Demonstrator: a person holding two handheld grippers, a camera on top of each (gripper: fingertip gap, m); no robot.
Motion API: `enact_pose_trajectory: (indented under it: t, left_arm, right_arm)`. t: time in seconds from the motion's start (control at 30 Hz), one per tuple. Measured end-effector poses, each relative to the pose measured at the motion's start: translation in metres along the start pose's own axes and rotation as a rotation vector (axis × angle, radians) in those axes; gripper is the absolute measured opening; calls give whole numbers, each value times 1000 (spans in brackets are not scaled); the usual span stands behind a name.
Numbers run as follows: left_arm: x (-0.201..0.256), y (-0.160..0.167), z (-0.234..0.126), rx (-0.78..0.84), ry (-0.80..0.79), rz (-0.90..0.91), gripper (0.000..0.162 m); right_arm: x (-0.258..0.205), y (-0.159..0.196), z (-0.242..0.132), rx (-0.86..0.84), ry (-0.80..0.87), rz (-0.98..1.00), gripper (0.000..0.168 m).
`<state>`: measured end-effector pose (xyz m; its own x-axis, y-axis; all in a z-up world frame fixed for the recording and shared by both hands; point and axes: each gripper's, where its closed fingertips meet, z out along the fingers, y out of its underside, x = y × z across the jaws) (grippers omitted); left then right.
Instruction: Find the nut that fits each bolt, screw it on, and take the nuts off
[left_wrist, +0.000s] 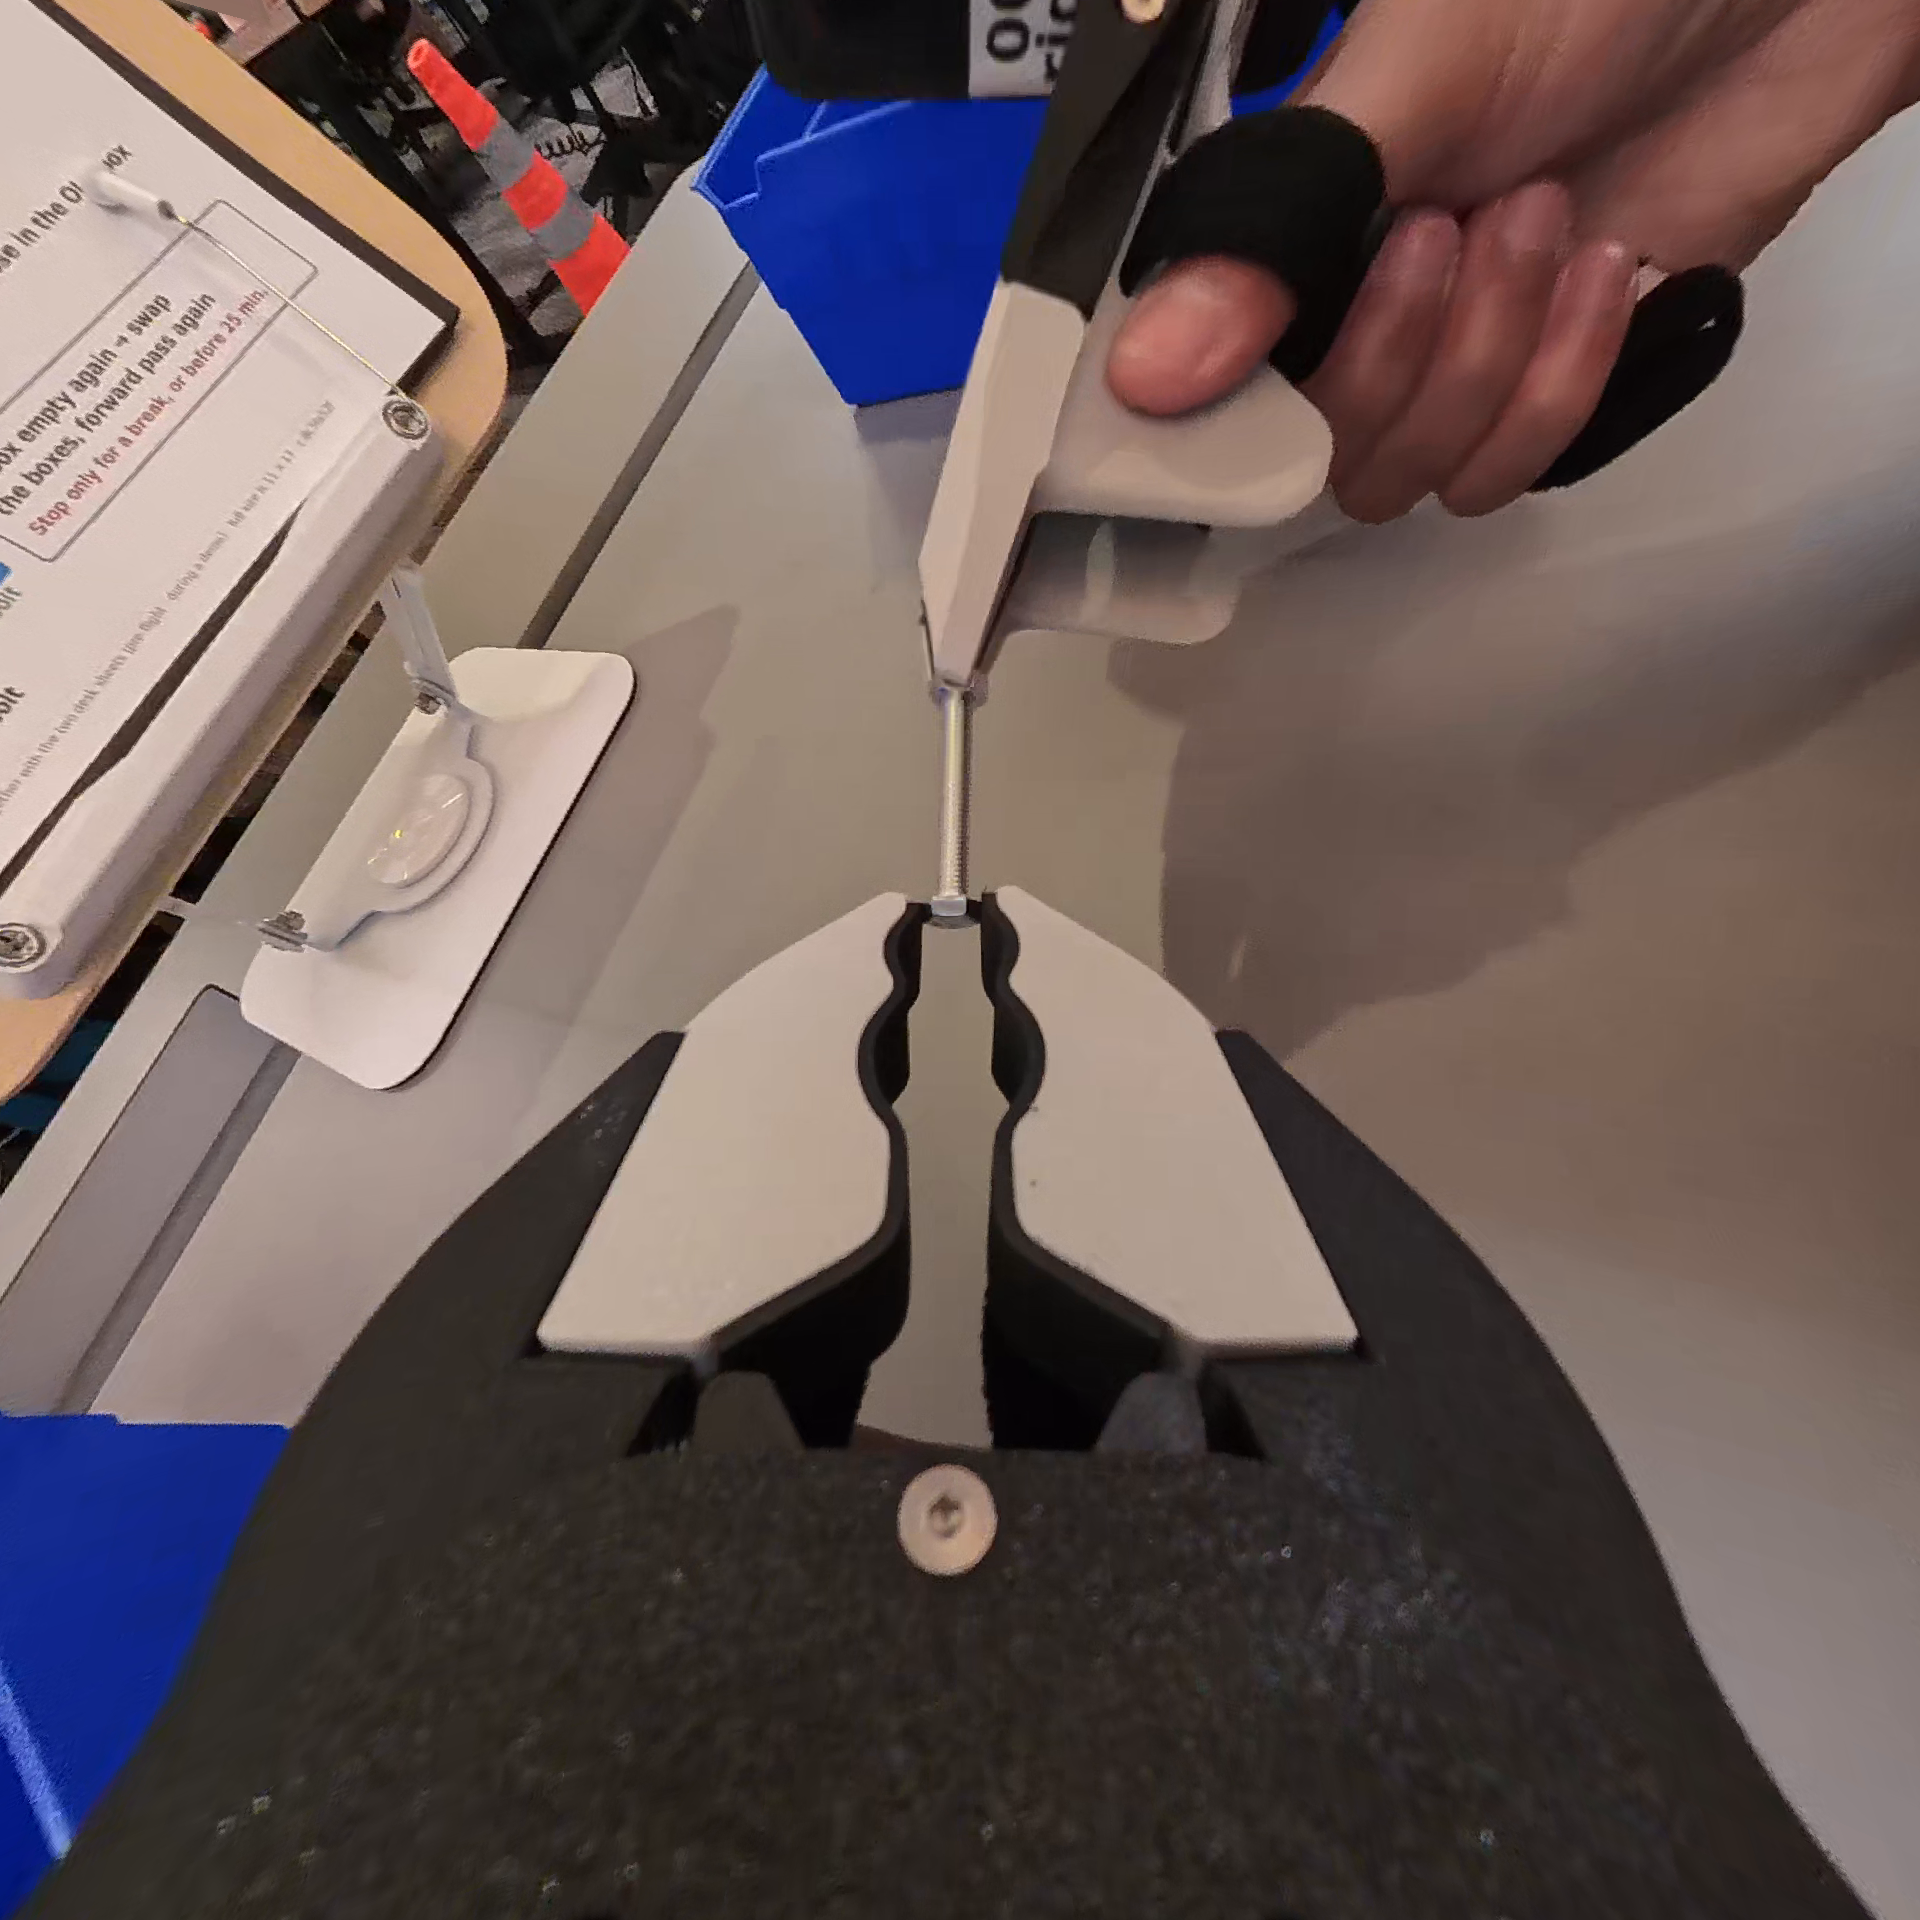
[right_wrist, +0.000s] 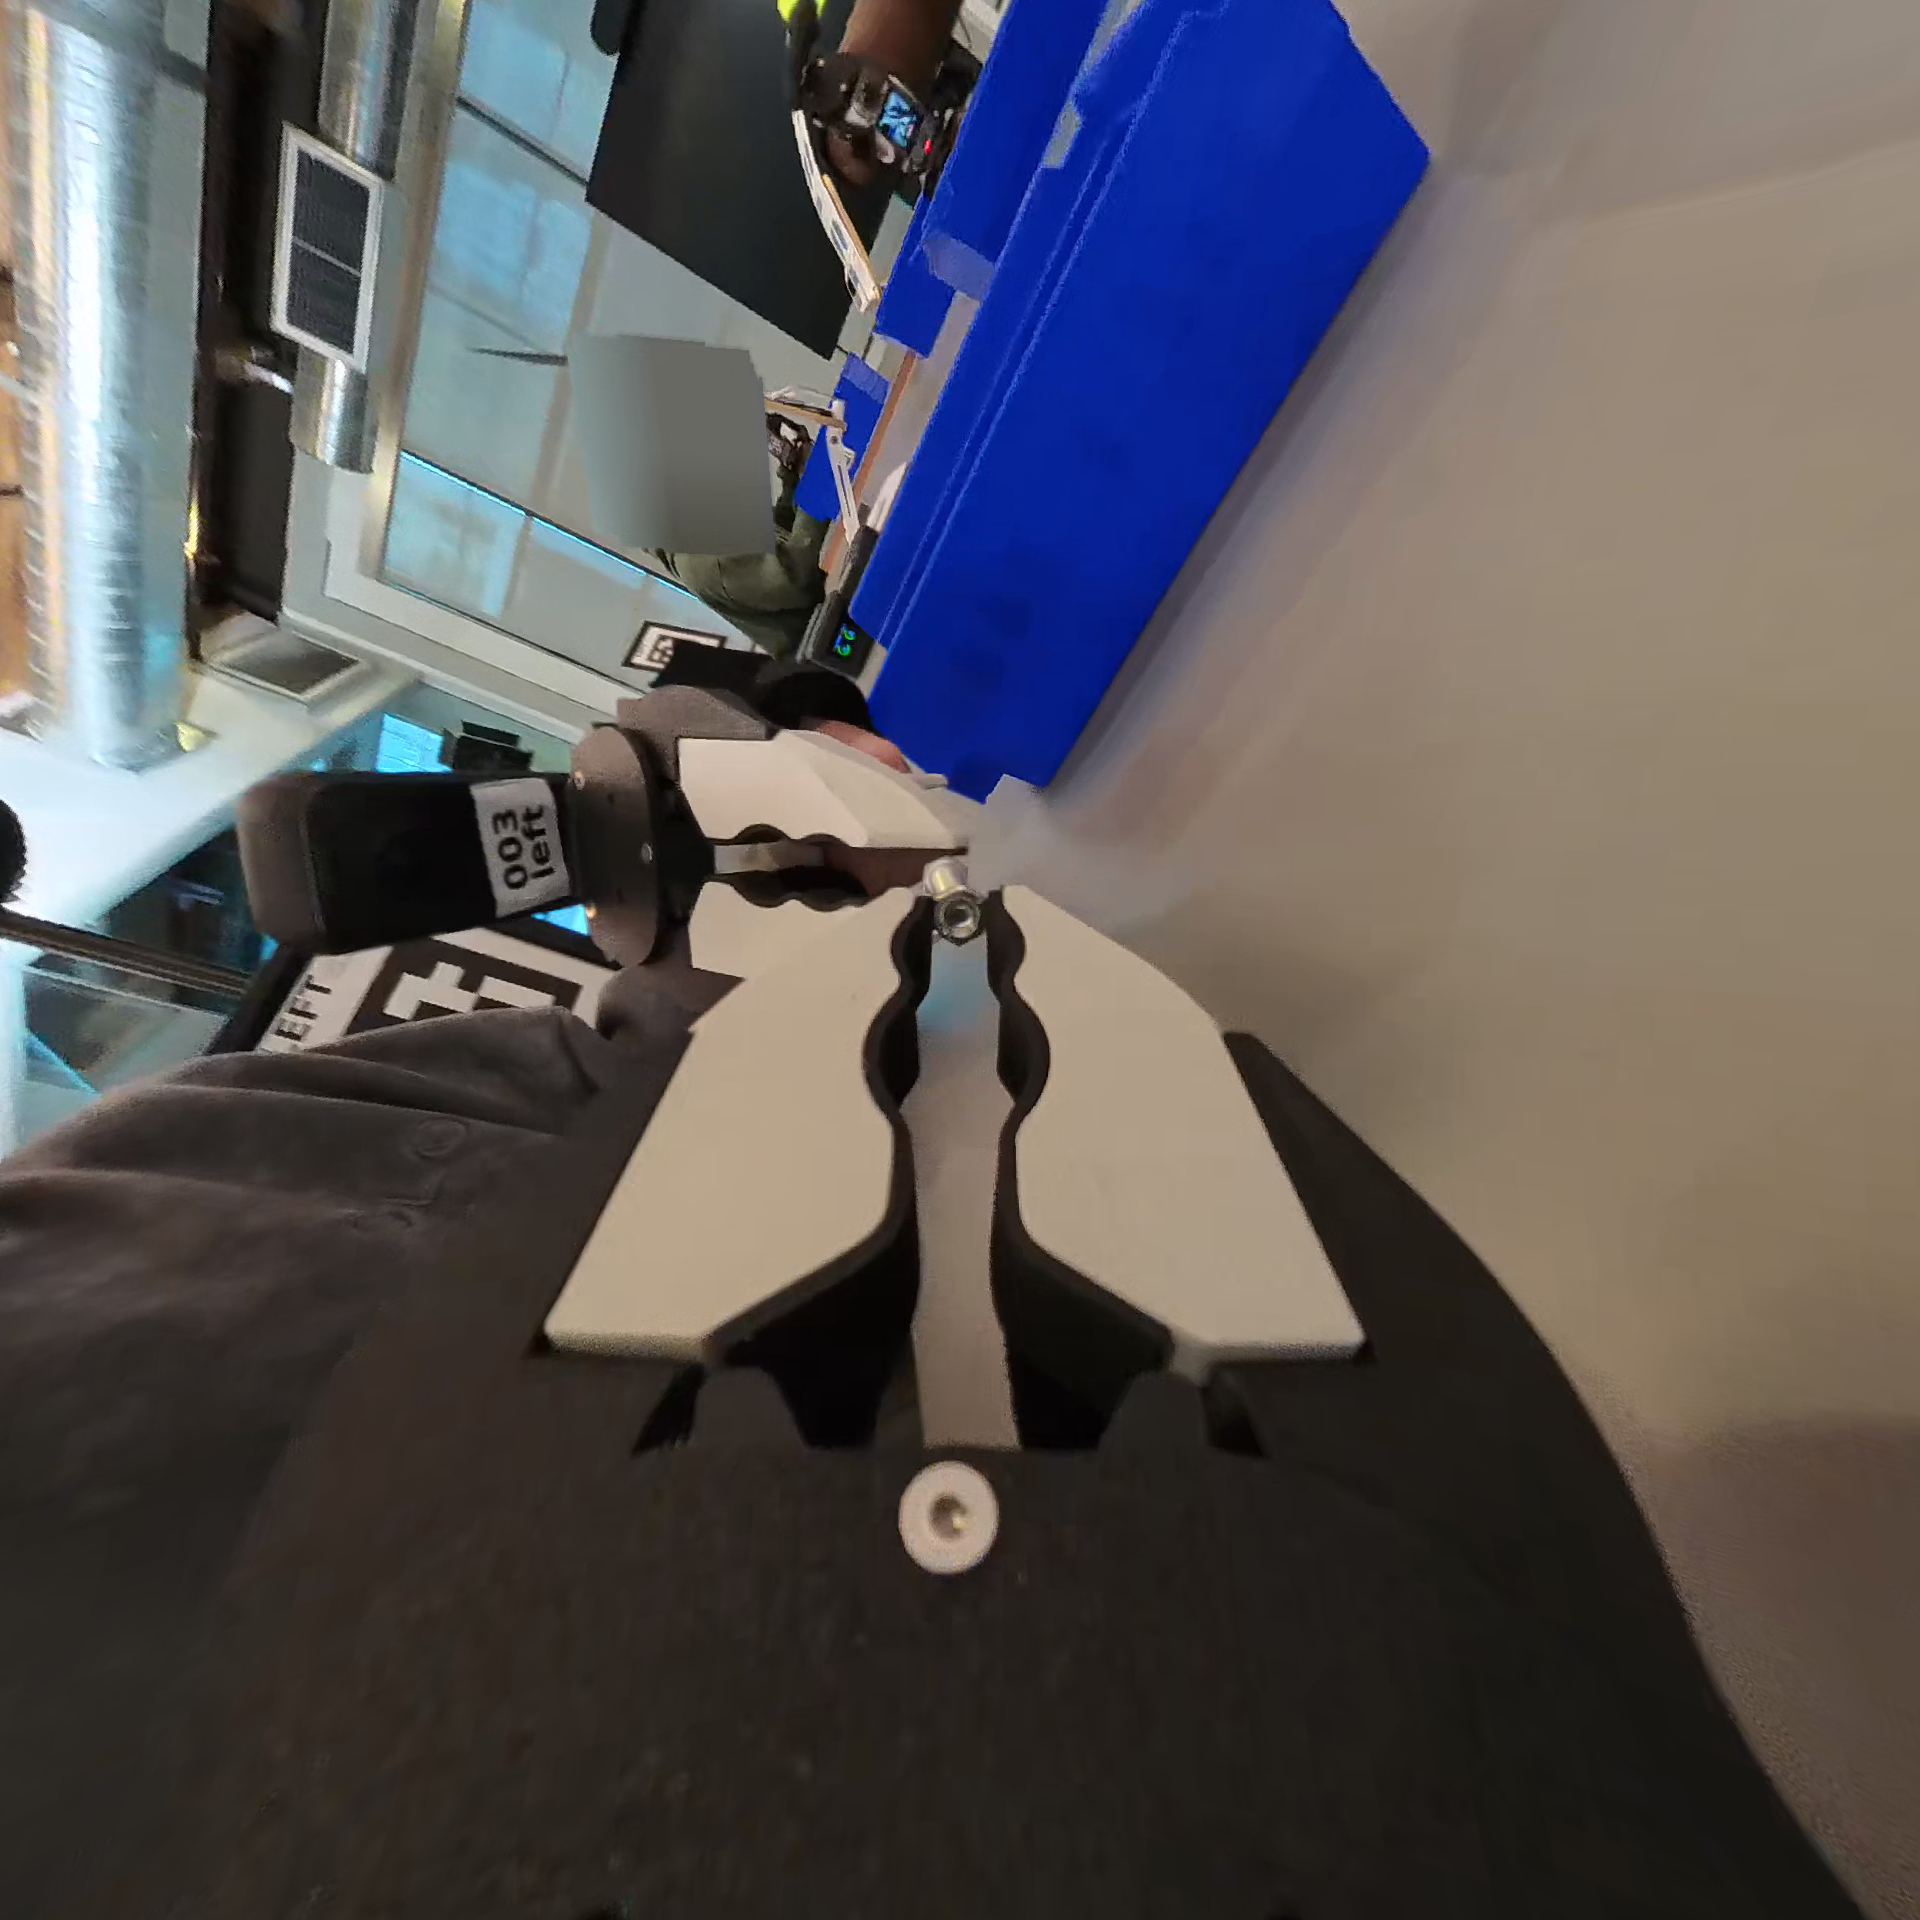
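Left wrist view: the left tool (left_wrist: 952, 909) pinches the head of the slim silver threaded bolt (left_wrist: 954, 800) above the grey counter (left_wrist: 1558, 1039). Beyond, the right tool (left_wrist: 951, 681) nips the small silver nut (right_wrist: 954, 916) at its tip (threading, I judge); keep both coaxial, turning gently.

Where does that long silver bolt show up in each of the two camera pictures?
Left wrist view: the bolt runs up the centre, its head pinched in the left gripper, its far end at the right gripper.
Right wrist view: only the bolt end shows, foreshortened, by the nut in the right gripper.
Shared landmark: the blue bin.
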<state>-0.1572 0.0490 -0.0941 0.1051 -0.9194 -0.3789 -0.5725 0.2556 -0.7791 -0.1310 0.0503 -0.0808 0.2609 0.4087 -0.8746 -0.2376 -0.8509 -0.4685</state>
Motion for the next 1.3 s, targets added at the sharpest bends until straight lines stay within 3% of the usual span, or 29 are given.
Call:
enact_pose_trajectory:
  t: [0.13,0.5,0.77,0.93,1.1,1.3]
  left_arm:
    - [2,4,3,-15,8,3,10]
    - [-12,1,-5,69,65,-167,10]
    - [-5,-19,-27,245,267,-335,10]
    - [-4,-21,-34,260,321,-347,10]
    - [-4,-20,-35,260,324,-347,10]
    - [-3,-25,-39,275,325,-335,10]
  right_arm:
    - [6,3,1,-4,3,92,10]
    - [-11,3,5,-44,-14,-16,25]
    - [-32,-12,-3,-33,-15,-660,49]
    - [-60,3,4,-48,-64,-1063,44]
    - [-64,9,14,-75,-37,-1160,47]
    - [-41,7,12,-91,18,-1104,45]
